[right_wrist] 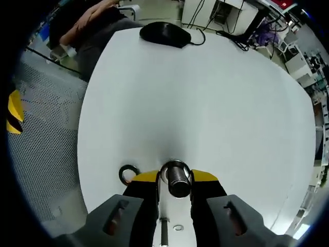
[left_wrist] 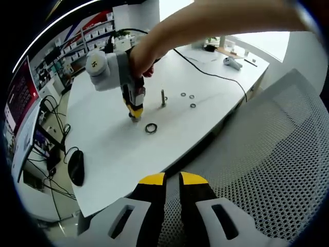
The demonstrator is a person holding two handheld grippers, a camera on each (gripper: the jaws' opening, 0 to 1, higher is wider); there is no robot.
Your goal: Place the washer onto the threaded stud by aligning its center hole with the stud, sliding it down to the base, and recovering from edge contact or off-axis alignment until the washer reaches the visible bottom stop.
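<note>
Metal washer (right_wrist: 177,178) gripped between right claw (right_wrist: 175,181) tips, above white table (right_wrist: 205,103)

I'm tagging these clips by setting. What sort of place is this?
Probably an office or lab workspace: a white table with a computer mouse and cables on it, a mesh office chair beside it, and storage shelves with small bins behind.

My left tongs (left_wrist: 172,181): black, yellow tips, grey housing. Right tongs (right_wrist: 175,177) the same, clamped on a silvery metal washer (right_wrist: 176,178). Worktop (left_wrist: 113,149) white. Chair mesh (left_wrist: 277,170) pale grey, honeycomb pattern. Mouse (left_wrist: 76,167) black. Loose ring (left_wrist: 150,128) dark.
</note>
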